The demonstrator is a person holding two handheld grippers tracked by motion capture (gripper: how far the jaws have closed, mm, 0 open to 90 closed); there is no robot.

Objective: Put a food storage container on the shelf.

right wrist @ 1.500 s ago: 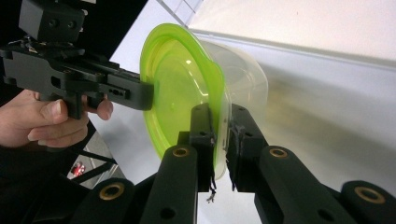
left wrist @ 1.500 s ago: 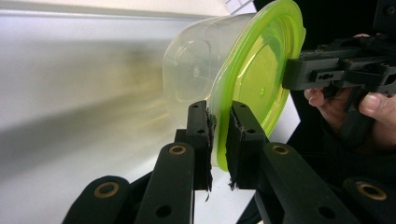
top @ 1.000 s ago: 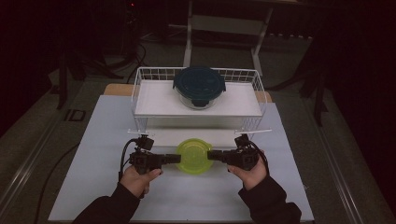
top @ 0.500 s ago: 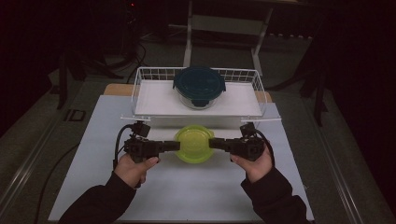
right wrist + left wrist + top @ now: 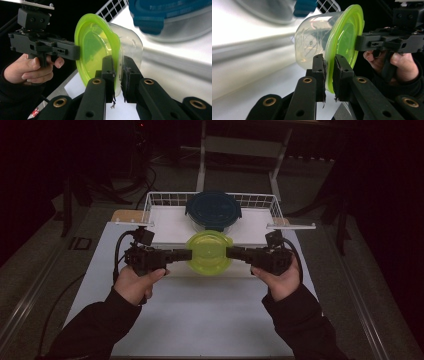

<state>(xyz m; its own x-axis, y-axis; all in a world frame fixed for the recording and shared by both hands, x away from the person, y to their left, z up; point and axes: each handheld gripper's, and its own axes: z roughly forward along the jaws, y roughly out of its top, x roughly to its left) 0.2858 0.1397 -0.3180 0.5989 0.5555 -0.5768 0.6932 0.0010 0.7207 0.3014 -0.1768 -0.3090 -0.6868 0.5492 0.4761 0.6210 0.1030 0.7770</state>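
**Two tongs, one green-lidded tub held between them**

Plainly, both tongs are clenched on the same thing. The left gripper (image 5: 186, 254) pinches the left rim of the green-lidded container (image 5: 208, 251), and the right gripper (image 5: 231, 252) pinches its right rim; both gripper views show the black pads pressed on the lime lid's edge, clear tub below. The container hangs above the white table (image 5: 200, 320), at the near edge of the wire basket (image 5: 160, 200).

One blue-lidded container (image 5: 213, 210) sits in that basket, partly covered by the green lid in the high view and blurred in the gripper views. The basket's floor is white. Beyond the table the room is dark; a pale frame (image 5: 240, 145) and cables on the floor are hard to make out.

Counted: two grippers, two hands, two containers, one basket.
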